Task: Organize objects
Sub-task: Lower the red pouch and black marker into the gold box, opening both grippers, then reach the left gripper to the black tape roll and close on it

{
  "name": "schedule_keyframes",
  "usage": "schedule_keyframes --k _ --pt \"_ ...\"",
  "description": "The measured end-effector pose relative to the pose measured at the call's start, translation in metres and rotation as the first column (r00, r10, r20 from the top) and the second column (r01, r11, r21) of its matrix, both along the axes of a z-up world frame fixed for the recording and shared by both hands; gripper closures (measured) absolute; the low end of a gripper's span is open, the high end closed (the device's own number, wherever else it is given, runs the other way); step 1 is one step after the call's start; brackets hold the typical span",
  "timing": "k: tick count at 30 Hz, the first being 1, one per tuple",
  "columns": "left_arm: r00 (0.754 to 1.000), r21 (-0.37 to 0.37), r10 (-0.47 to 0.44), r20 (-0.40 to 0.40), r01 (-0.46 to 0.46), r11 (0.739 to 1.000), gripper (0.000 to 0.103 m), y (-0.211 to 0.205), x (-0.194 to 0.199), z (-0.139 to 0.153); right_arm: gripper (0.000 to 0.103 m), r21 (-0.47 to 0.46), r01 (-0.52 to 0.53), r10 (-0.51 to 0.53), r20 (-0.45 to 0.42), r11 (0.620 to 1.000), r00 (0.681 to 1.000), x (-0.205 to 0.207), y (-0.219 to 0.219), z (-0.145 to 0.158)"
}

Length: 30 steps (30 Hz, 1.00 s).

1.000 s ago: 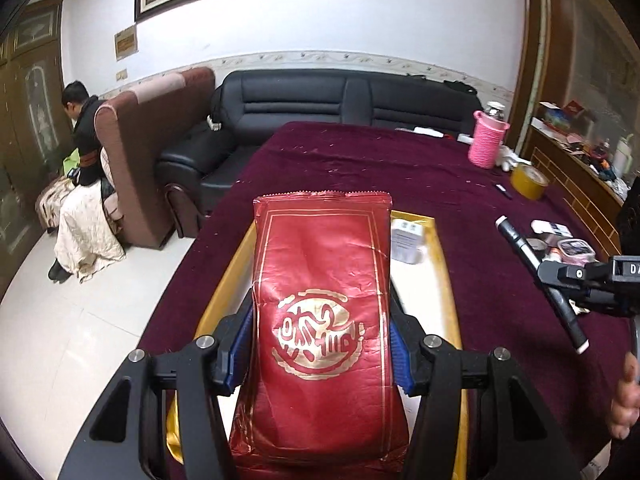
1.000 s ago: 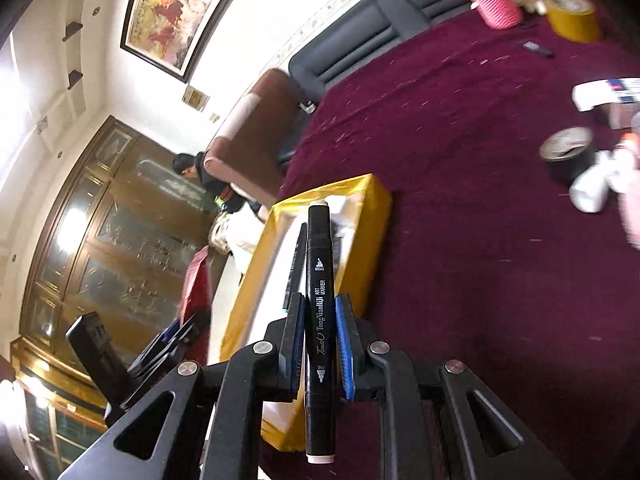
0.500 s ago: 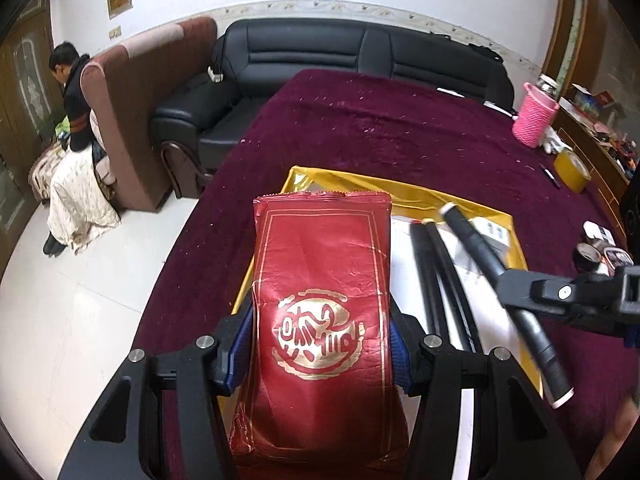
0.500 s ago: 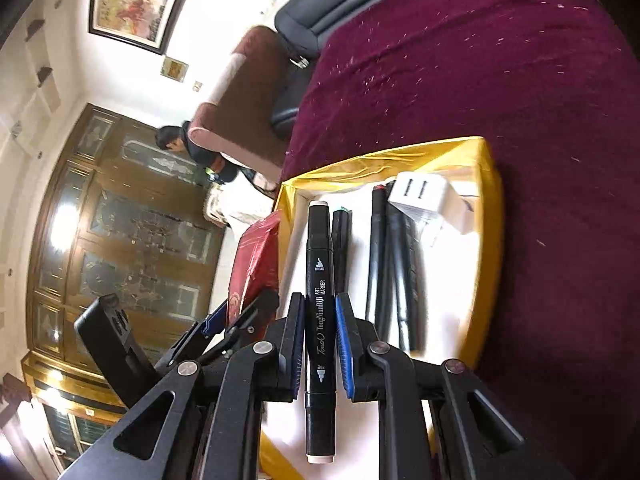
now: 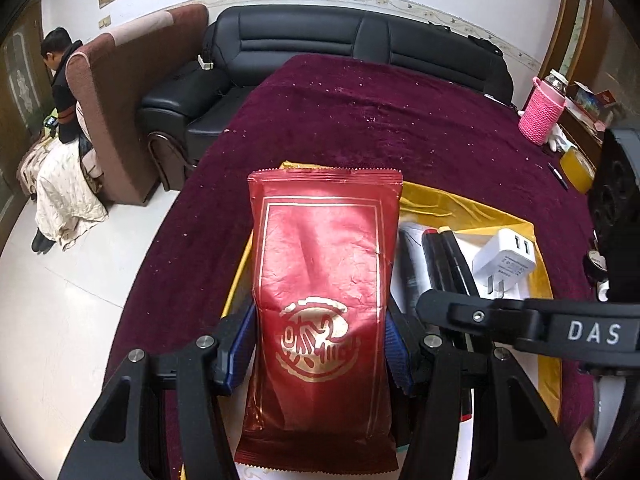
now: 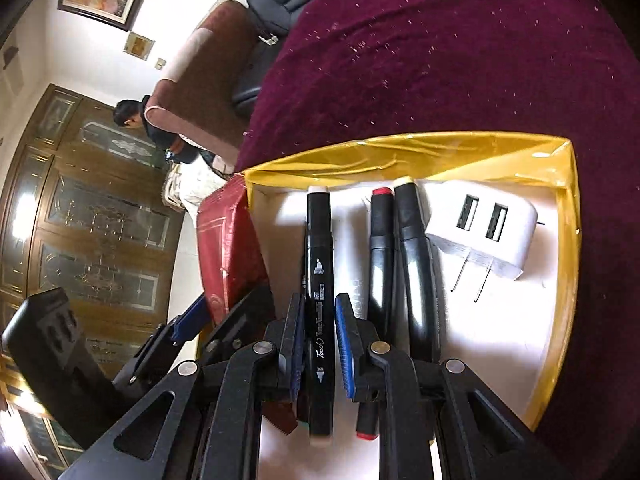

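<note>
My left gripper [image 5: 318,354] is shut on a red foil packet [image 5: 322,280] with a gold seal, held above the left side of a yellow-rimmed white tray [image 5: 472,208]. My right gripper [image 6: 318,340] has lowered a black marker [image 6: 319,280] into the tray [image 6: 568,240]; its blue pads stand slightly off the marker, so the jaws look open. Two more black markers [image 6: 400,264] and a white USB charger [image 6: 486,236] lie in the tray. The packet also shows in the right wrist view [image 6: 228,248].
The tray sits on a maroon tablecloth [image 5: 380,120]. A pink knitted bottle [image 5: 542,116] and a yellow tape roll [image 5: 576,164] stand far right. A black sofa [image 5: 320,44] and a brown armchair [image 5: 116,100] lie beyond the table.
My right gripper came down into the tray with the marker and its pads have spread off it. My left gripper kept the packet and moved closer over the tray.
</note>
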State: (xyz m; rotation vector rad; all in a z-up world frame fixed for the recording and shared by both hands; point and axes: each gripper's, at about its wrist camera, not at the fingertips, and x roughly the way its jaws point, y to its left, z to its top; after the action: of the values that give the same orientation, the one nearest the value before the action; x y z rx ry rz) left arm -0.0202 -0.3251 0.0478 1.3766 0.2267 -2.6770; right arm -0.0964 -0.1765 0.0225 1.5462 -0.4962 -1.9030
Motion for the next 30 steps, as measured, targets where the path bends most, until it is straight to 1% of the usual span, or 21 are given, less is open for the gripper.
schedule_keyframes --k 3,5,7,9,11,13,14,15,16,17,18,19,21,24,27,30 --pt "1.000 0.011 -0.004 -0.002 0.004 1.000 0.046 -0.001 0.000 -0.001 0.085 0.001 0.006 -0.006 0.009 1.000 1.000 -0.003 -0.001 -0.005" --pt "1.000 0.018 -0.004 -0.003 0.004 1.000 0.044 -0.002 0.000 -0.001 0.085 0.005 0.008 -0.008 0.005 1.000 1.000 -0.004 -0.001 -0.005" --pt "1.000 0.022 -0.009 -0.003 0.009 1.000 0.040 -0.001 0.001 -0.001 0.085 0.005 0.007 -0.007 0.000 1.000 1.000 -0.003 0.000 -0.004" --pt "1.000 0.028 -0.012 -0.001 0.012 1.000 0.034 0.001 0.001 -0.001 0.085 0.007 0.010 -0.010 -0.006 1.000 1.000 -0.003 0.002 -0.002" --pt "1.000 0.035 -0.005 -0.001 0.005 0.999 0.032 0.002 0.003 0.001 0.084 0.002 0.013 -0.013 -0.019 1.000 1.000 0.001 0.003 0.001" --pt "1.000 0.047 0.010 -0.019 -0.009 0.999 0.026 0.000 0.008 0.008 0.078 -0.006 0.010 -0.010 -0.036 1.000 0.999 0.005 0.007 0.007" --pt "0.999 0.054 0.020 -0.039 -0.017 0.998 0.025 -0.002 0.013 0.014 0.068 -0.010 0.009 -0.010 -0.043 1.000 0.999 0.008 0.010 0.010" --pt "0.998 0.062 0.027 -0.054 -0.023 0.998 0.024 -0.003 0.017 0.020 0.054 -0.018 0.009 -0.010 -0.052 1.000 0.999 0.012 0.014 0.014" --pt "0.997 0.072 0.034 -0.071 -0.029 0.997 0.021 -0.004 0.024 0.026 0.048 -0.023 0.011 -0.012 -0.063 1.000 0.998 0.015 0.018 0.018" --pt "0.995 0.081 0.040 -0.087 -0.033 0.996 0.021 -0.005 0.030 0.033 0.037 -0.028 0.013 -0.016 -0.079 1.000 0.997 0.020 0.024 0.023" --pt "0.993 0.094 0.049 -0.107 -0.039 0.995 0.018 -0.005 0.038 0.041 0.030 -0.041 0.015 -0.019 -0.097 0.999 0.995 0.025 0.029 0.028" --pt "0.990 0.116 0.055 -0.130 -0.039 0.992 0.014 -0.004 0.047 0.048 0.029 -0.045 0.014 -0.019 -0.114 0.999 0.993 0.029 0.033 0.031" --pt "0.983 0.151 0.057 -0.175 -0.031 0.988 0.011 0.000 0.065 0.063 0.028 -0.027 0.004 -0.009 -0.173 1.000 0.985 0.042 0.045 0.042" --pt "0.970 0.161 0.051 -0.237 -0.013 0.987 0.009 0.018 0.088 0.083 0.024 -0.025 0.003 -0.008 -0.241 1.000 0.971 0.058 0.063 0.056" --pt "0.960 0.186 0.022 -0.279 0.032 0.982 0.007 0.040 0.102 0.099 0.019 0.006 0.025 -0.021 -0.338 1.000 0.941 0.077 0.093 0.070" --pt "0.951 0.201 -0.029 -0.308 0.095 0.975 0.004 0.075 0.110 0.109 0.016 0.044 0.063 -0.039 -0.418 0.997 0.908 0.096 0.127 0.077"
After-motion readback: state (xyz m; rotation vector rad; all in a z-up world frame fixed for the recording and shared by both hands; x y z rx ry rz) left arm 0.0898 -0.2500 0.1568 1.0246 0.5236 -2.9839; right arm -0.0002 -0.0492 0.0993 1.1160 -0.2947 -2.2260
